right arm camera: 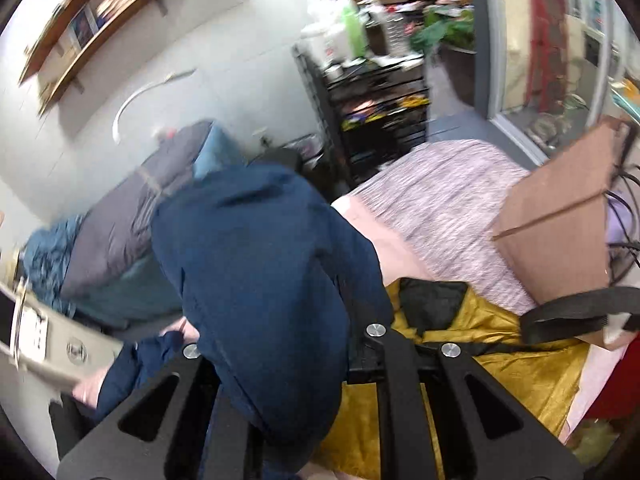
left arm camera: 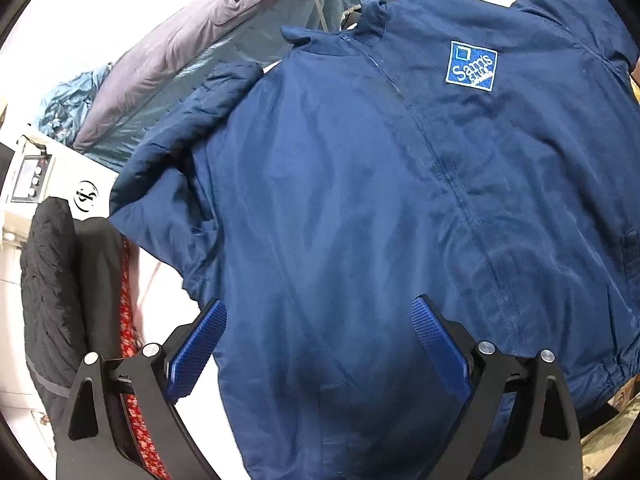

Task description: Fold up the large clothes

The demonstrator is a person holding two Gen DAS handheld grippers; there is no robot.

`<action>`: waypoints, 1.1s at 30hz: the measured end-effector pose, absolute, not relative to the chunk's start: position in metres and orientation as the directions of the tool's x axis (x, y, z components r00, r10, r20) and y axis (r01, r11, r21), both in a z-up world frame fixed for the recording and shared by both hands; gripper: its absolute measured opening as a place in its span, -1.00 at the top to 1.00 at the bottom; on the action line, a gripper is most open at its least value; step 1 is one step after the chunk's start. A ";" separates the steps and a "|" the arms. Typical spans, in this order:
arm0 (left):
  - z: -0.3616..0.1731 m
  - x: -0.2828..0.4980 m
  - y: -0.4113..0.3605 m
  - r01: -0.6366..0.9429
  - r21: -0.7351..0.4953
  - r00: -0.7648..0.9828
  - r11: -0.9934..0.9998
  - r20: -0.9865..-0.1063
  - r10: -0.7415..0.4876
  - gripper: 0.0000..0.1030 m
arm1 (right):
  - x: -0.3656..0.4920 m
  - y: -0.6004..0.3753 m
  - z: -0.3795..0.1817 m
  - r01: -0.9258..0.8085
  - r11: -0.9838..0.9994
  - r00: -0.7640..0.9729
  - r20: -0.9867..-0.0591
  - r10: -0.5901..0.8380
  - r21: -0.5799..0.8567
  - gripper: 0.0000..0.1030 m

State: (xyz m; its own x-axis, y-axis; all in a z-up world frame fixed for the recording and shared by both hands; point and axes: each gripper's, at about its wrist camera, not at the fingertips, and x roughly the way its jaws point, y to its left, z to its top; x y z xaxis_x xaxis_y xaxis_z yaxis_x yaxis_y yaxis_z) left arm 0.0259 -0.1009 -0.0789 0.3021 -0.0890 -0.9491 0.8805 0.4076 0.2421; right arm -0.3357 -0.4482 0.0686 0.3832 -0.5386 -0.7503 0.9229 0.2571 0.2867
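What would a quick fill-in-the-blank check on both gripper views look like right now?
1. The navy jacket lies front side up with its zipper ____.
2. The left gripper hovers over the jacket's hem with its jaws ____.
3. The logo patch on the jacket's chest reads ____ Club.
4. In the right wrist view, navy cloth is draped over the right gripper, and a ____-coloured garment lies just beside it.

Missing words: closed; open; Sam's; mustard yellow

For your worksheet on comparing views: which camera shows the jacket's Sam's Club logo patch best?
The left wrist view: the logo patch faces the camera on the spread navy jacket. The right wrist view shows only bunched, blurred jacket fabric, no patch.
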 end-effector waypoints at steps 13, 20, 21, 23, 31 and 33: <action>-0.089 0.043 -0.080 0.843 0.206 0.262 0.496 -0.964 -0.045 -0.78 | -0.279 -0.439 0.015 0.910 0.300 0.402 -0.788 -0.467 0.286 0.76; -0.079 0.055 -0.070 0.802 0.216 0.295 0.557 -0.954 -0.054 -0.78 | -0.112 -0.362 0.038 0.696 0.660 0.612 -0.715 -0.338 0.283 0.76; -0.078 0.055 -0.067 0.798 0.225 0.305 0.559 -0.951 -0.052 -0.78 | -0.091 -0.349 0.034 0.668 0.691 0.625 -0.713 -0.318 0.277 0.76; -0.077 0.056 -0.062 0.792 0.240 0.318 0.562 -0.947 -0.044 -0.78 | -0.047 -0.322 0.013 0.606 0.754 0.630 -0.731 -0.261 0.253 0.76; -0.085 0.068 -0.029 0.724 0.229 0.297 0.651 -0.955 0.007 -0.78 | 0.052 -0.208 -0.123 0.424 0.906 0.487 -0.848 -0.207 0.022 0.74; -0.090 0.070 -0.023 0.712 0.230 0.286 0.663 -0.958 0.024 -0.78 | 0.063 -0.181 -0.157 0.371 0.927 0.414 -0.885 -0.214 -0.051 0.70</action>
